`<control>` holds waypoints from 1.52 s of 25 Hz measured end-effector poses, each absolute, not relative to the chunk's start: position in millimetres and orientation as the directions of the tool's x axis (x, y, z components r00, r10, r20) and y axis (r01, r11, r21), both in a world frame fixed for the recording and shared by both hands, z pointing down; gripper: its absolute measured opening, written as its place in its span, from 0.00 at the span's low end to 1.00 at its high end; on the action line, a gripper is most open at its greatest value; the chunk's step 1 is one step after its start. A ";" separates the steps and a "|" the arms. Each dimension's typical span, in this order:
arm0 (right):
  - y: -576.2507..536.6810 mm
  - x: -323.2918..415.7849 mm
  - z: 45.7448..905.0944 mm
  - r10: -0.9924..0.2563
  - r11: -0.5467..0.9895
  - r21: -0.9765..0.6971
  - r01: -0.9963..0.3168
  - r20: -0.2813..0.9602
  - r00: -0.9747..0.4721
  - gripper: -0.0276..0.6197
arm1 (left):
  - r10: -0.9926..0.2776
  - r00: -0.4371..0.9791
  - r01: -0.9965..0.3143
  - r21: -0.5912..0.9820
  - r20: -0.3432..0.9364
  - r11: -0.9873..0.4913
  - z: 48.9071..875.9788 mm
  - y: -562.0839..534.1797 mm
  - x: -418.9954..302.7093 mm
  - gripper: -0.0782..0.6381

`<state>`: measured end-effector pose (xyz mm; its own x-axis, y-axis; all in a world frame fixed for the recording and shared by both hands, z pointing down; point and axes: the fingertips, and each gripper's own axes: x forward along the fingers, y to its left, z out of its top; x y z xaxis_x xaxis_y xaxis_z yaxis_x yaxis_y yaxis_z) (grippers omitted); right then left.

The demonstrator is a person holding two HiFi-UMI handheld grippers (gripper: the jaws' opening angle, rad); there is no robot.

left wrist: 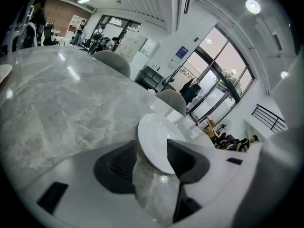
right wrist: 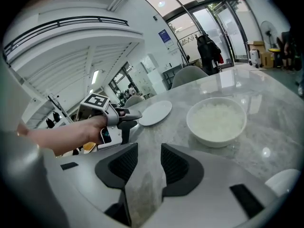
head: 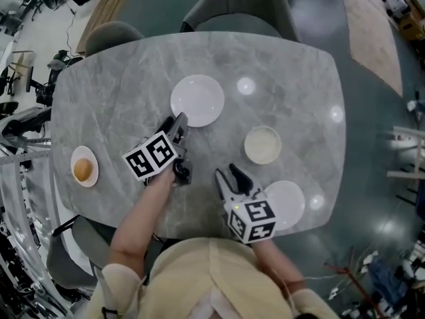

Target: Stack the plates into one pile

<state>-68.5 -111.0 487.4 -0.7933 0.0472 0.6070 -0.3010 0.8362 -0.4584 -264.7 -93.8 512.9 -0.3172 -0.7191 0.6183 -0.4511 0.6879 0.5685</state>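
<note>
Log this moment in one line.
left gripper: open at large white plate rim | right gripper: open, empty | stack: not begun

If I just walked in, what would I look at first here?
Probably the left gripper with its black-and-white cube, its open jaws on either side of the rim of the white plate in the middle of the grey marble table. The right gripper, open and empty, sits nearer the person, beside a white bowl and a second white plate. At the far left, a small plate holds something orange.
</note>
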 end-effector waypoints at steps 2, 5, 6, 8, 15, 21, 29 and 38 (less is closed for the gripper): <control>-114.9 -71.7 488.0 0.052 0.830 -0.469 -0.303 0.605 -0.795 0.27 | -0.706 -0.328 -0.444 0.557 0.627 0.701 514.5 -96.2 -269.9 0.36; -119.0 -73.4 489.2 0.063 0.818 -0.487 -0.305 0.604 -0.795 0.27 | -0.685 -0.341 -0.443 0.533 0.643 0.721 518.6 -98.1 -275.0 0.36; -119.0 -73.6 489.7 0.068 0.816 -0.492 -0.304 0.604 -0.794 0.27 | -0.680 -0.343 -0.445 0.525 0.649 0.725 519.5 -98.4 -276.0 0.36; -118.7 -74.1 491.2 0.077 0.813 -0.498 -0.301 0.605 -0.793 0.27 | -0.671 -0.350 -0.450 0.511 0.654 0.733 519.9 -99.1 -278.2 0.36; -133.4 -72.1 495.5 0.083 0.788 -0.530 -0.315 0.597 -0.798 0.27 | -0.633 -0.351 -0.464 0.459 0.690 0.758 522.4 -111.4 -277.9 0.36; -129.7 -77.4 494.7 0.090 0.783 -0.538 -0.314 0.596 -0.798 0.27 | -0.566 -0.391 -0.462 0.377 0.726 0.803 528.2 -102.3 -280.9 0.36; -128.5 -78.7 496.7 0.084 0.780 -0.541 -0.314 0.588 -0.805 0.27 | -0.498 -0.436 -0.490 0.267 0.750 0.830 534.4 -95.5 -285.0 0.25; -122.7 -75.1 490.7 0.067 0.796 -0.522 -0.306 0.579 -0.812 0.27 | -0.518 -0.429 -0.540 0.250 0.741 0.804 536.3 -95.0 -285.3 0.25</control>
<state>-75.1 -122.7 490.7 -0.8124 0.0674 0.5791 -0.3062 0.7960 -0.5222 -285.3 -95.0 536.3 -0.4287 -0.5175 0.7405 -0.5395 0.8041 0.2497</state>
